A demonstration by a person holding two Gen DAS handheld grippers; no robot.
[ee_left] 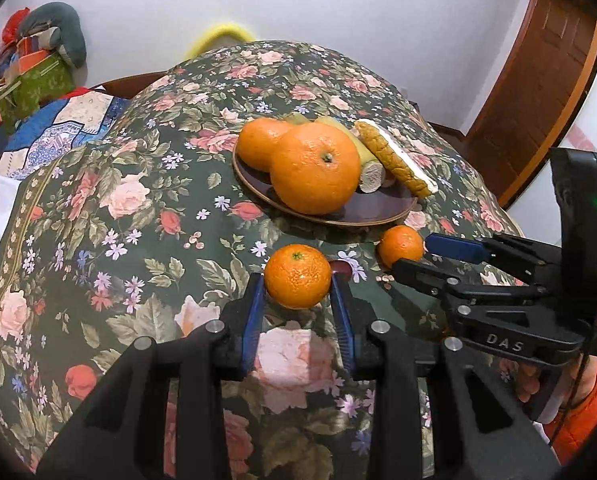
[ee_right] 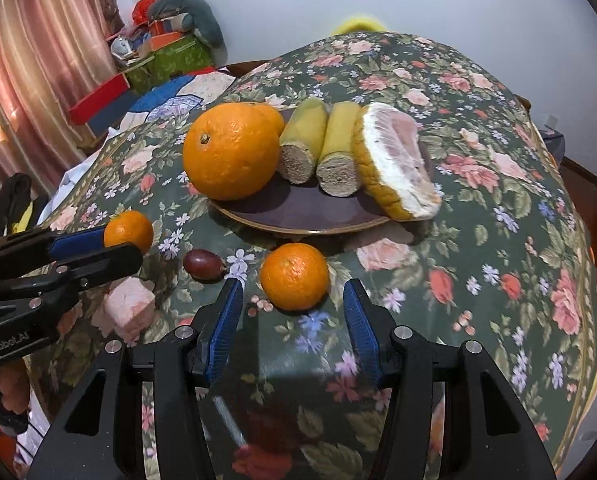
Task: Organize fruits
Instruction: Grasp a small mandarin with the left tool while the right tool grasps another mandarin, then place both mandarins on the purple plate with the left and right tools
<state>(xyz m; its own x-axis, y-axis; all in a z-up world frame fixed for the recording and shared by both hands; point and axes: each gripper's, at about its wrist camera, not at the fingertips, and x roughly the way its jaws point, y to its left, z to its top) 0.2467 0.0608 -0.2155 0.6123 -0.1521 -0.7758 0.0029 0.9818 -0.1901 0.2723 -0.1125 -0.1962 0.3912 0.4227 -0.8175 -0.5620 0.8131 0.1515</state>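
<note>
A brown plate point(ee_left: 372, 216) point(ee_right: 298, 212) on the floral tablecloth holds a big orange point(ee_left: 314, 168) point(ee_right: 230, 150), a second orange behind it point(ee_left: 258, 142), two sugarcane pieces point(ee_right: 302, 148) and a pomelo slice point(ee_right: 394, 160). My left gripper point(ee_left: 297, 280) is shut on a small tangerine point(ee_left: 297, 276) point(ee_right: 128, 230), at the table surface. My right gripper point(ee_right: 294, 304) is open, its pads either side of another tangerine point(ee_right: 294, 276) point(ee_left: 400, 246) without touching. A dark red grape point(ee_right: 203, 264) lies between the two tangerines.
The table point(ee_left: 138, 200) is draped in a dark floral cloth. A bed with quilts and boxes point(ee_right: 158, 60) lies at far left, a curtain point(ee_right: 38, 60) beside it. A wooden door point(ee_left: 538, 100) stands at right. The white wall is behind.
</note>
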